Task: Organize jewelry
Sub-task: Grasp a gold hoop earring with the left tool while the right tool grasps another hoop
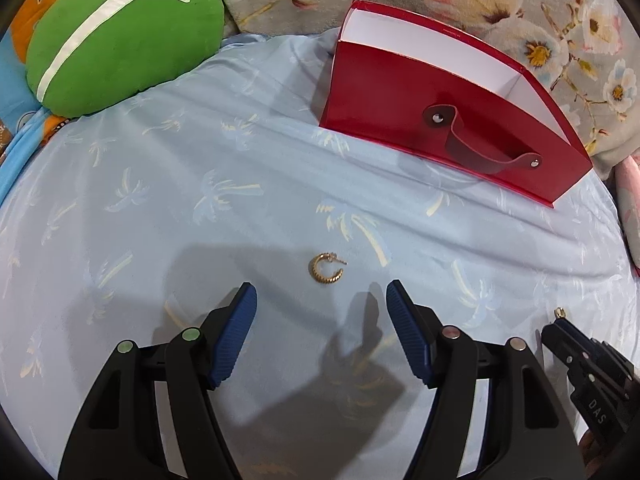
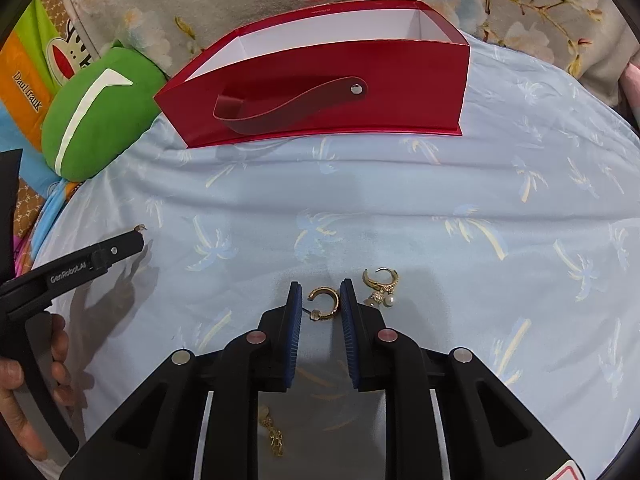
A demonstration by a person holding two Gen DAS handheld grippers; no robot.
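Right gripper (image 2: 320, 294) narrowing around hoop (image 2: 325, 303) on bed (image 2: 400, 200), fingers (image 2: 295, 300) bracketing it, not visibly pinching; left gripper (image 1: 321, 294) hanging wide over twisted hoop (image 1: 326, 269); red box (image 2: 320, 88) standing open behind, likely destination; pearl earring (image 2: 380, 286) lying beside.

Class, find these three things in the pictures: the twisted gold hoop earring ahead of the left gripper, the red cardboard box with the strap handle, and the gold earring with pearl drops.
Twisted gold hoop earring (image 1: 326, 269): left wrist view, on its ribbed curve.
Red cardboard box with strap handle (image 2: 416, 92): right wrist view, on its front wall.
Gold earring with pearl drops (image 2: 380, 280): right wrist view, on its gold ring.
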